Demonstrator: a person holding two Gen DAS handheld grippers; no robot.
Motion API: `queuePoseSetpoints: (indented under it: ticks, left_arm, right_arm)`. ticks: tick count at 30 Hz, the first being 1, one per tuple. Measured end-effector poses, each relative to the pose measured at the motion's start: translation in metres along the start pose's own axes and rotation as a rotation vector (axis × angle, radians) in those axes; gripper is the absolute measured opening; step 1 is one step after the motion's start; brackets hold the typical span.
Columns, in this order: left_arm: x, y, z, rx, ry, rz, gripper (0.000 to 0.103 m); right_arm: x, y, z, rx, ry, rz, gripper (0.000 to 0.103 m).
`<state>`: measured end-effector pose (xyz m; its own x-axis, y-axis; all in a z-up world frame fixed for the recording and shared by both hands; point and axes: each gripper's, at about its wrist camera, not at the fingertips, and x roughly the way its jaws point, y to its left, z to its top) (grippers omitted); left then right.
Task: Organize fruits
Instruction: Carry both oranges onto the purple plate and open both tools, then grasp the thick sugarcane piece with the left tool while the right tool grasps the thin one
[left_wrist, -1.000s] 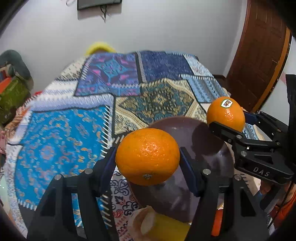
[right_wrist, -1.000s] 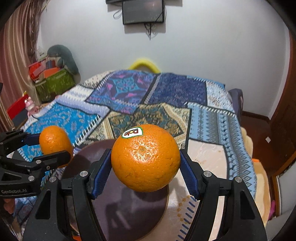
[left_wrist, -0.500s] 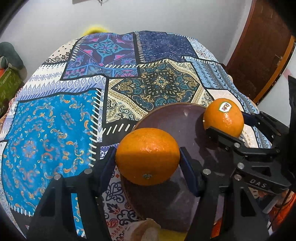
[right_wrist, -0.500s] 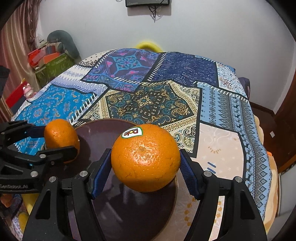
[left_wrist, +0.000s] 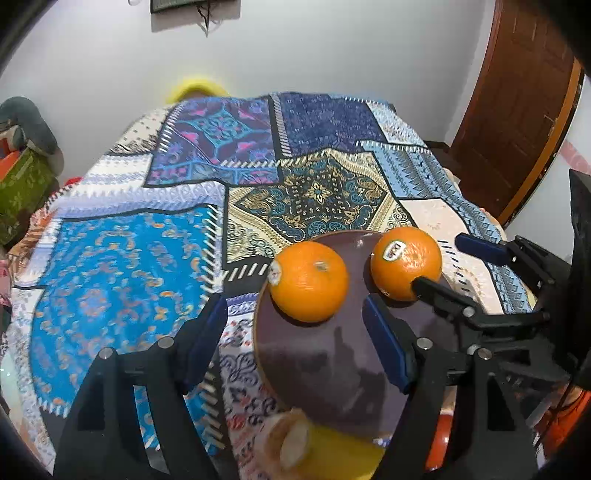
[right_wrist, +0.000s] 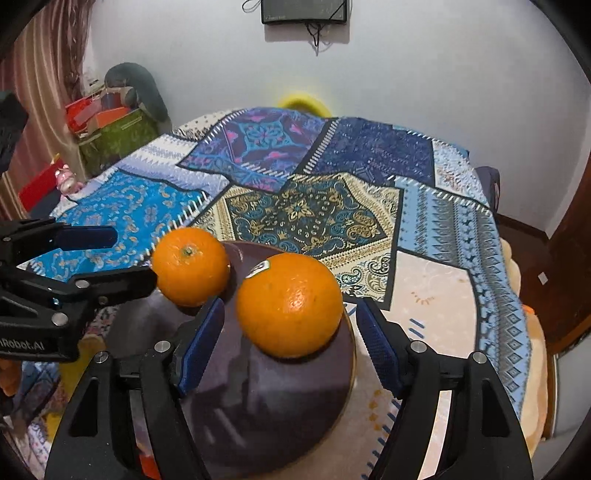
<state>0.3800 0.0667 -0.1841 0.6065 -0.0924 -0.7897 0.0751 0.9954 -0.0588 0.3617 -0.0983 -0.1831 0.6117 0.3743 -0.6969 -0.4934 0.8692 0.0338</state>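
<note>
Two oranges rest on a dark brown round plate (left_wrist: 332, 369) on the patchwork cloth. The plain orange (left_wrist: 308, 280) lies just beyond my left gripper (left_wrist: 295, 339), whose jaws are opening with nothing between the pads. The stickered orange (right_wrist: 290, 304) sits between the fingers of my right gripper (right_wrist: 290, 343), whose jaws are also opening, with a gap on each side of the fruit. From the right wrist view, the plain orange (right_wrist: 190, 266) lies beside the left gripper (right_wrist: 135, 254). The left wrist view shows the right gripper (left_wrist: 439, 262) straddling the stickered orange (left_wrist: 406, 267).
A banana (left_wrist: 314, 454) lies at the plate's near edge, under my left gripper. The patchwork cloth (left_wrist: 129, 277) stretches left and back. A wooden door (left_wrist: 517, 129) stands at the right; boxes and bags (right_wrist: 110, 125) are piled at the far left.
Both oranges were clamped in the grippers and held above the plate. Now both lie on the plate, the jaws have spread off them, and the left gripper has drawn back.
</note>
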Motion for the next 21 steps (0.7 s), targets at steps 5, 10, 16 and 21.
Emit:
queuePoseSetpoints:
  ticks: [5, 10, 16, 21]
  left_arm:
    - [-0.037, 0.003, -0.015, -0.004, -0.037, 0.019, 0.081]
    - [-0.075, 0.005, -0.033, -0.026, -0.07, 0.021, 0.087]
    - [-0.103, -0.004, -0.06, 0.002, -0.063, 0.02, 0.087]
    - [-0.112, -0.016, -0.09, 0.031, -0.028, 0.005, 0.09]
  right_arm:
    - [-0.029, 0.005, -0.004, -0.012, -0.031, -0.021, 0.072]
    - [-0.06, 0.013, -0.017, -0.023, -0.047, -0.023, 0.078]
    - [-0.105, 0.026, -0.034, -0.003, -0.091, -0.011, 0.078]
    - [-0.135, 0.034, -0.046, 0.018, -0.116, -0.001, 0.078]
